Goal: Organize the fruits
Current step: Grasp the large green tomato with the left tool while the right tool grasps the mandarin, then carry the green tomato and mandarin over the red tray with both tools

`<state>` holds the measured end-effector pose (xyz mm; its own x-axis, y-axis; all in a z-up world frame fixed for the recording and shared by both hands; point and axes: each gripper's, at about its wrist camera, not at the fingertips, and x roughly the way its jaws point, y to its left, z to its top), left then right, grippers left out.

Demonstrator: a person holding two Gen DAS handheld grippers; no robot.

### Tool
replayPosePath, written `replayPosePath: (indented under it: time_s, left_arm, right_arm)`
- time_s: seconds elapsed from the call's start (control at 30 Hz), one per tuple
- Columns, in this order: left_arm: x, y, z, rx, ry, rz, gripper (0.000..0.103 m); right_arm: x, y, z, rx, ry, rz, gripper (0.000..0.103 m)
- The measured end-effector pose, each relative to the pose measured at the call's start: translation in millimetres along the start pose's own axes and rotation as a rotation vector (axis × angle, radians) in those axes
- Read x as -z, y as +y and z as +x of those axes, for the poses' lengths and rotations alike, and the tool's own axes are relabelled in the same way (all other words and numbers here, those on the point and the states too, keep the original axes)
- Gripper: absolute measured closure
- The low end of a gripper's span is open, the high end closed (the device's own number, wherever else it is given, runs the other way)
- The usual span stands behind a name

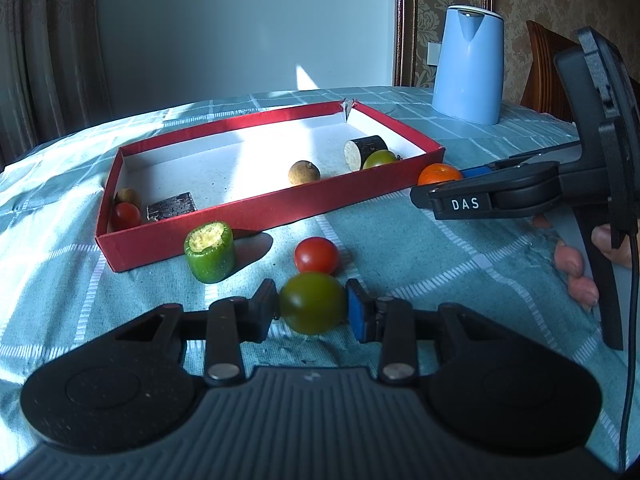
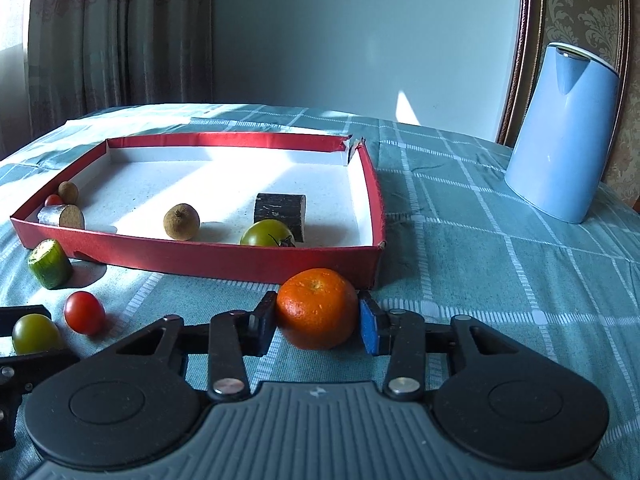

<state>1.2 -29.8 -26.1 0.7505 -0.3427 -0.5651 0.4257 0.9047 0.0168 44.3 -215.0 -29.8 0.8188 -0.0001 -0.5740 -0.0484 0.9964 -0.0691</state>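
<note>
In the left wrist view, the left tongs [image 1: 312,306] are clamped on a round olive-green tomato [image 1: 313,303] that sits low over the teal checked cloth of the counter [image 1: 420,248], just short of the shallow red cardboard tray with a white floor [image 1: 248,210]. Doing this step well probably means lifting straight up enough to clear the near red wall and the small red cherry tomato [image 1: 316,255] lying just beyond, then setting the fruit on bare tray floor with a gentle squeeze, since the skin looks soft. Outside the tray this view counts one green cut cucumber stub [image 1: 209,252], one red cherry tomato and one held green tomato. Inside lie two brown round fruits, one red tomato, one green tomato and two dark cut cylinders.

In the right wrist view, the right tongs [image 2: 318,316] have their pads pressed on a round orange mandarin [image 2: 317,307], resting on the cloth close to the tray's near right corner. A short lift over that wall should do, keeping well apart from the left tongs. One pale blue plastic kettle [image 2: 560,132] stands to the right.
</note>
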Motion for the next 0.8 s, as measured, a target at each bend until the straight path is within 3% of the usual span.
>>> replayPosePath:
  time_s: [0.8]
  left_arm:
    - [-0.2, 1.3, -5.5, -0.068, -0.031, -0.012, 0.07]
  right_arm:
    - [6.5, -3.3, -21.9, -0.046, -0.08, 0.034, 0.062]
